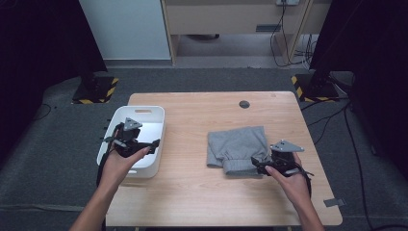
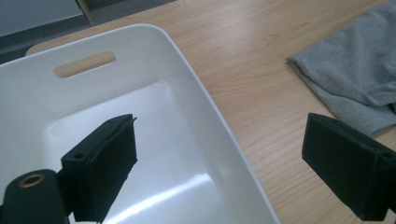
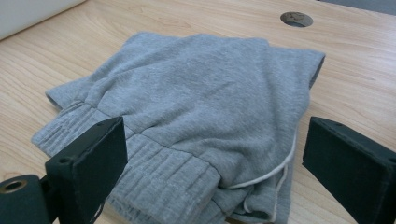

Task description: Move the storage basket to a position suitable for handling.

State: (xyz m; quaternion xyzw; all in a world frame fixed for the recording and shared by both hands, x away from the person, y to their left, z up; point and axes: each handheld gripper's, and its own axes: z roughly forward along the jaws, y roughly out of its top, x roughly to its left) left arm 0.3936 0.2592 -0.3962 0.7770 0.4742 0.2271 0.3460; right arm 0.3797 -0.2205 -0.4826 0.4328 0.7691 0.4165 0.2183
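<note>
I am hovering my right gripper, jaws spread, at the folded grey sweatpants right of centre; my left gripper is gaping over the empty white bin at left. Nothing is packed yet.

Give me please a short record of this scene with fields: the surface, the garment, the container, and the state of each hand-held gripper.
surface: wooden table
garment: folded grey sweatshirt, lying flat at the right part of the table, ribbed hem toward the person
container: white bin, at the table's left edge, nothing inside
left hand-held gripper: open, held above the bin, holding nothing
right hand-held gripper: open, at the near right corner of the sweatshirt, jaws either side of the hem, not closed on it
</note>
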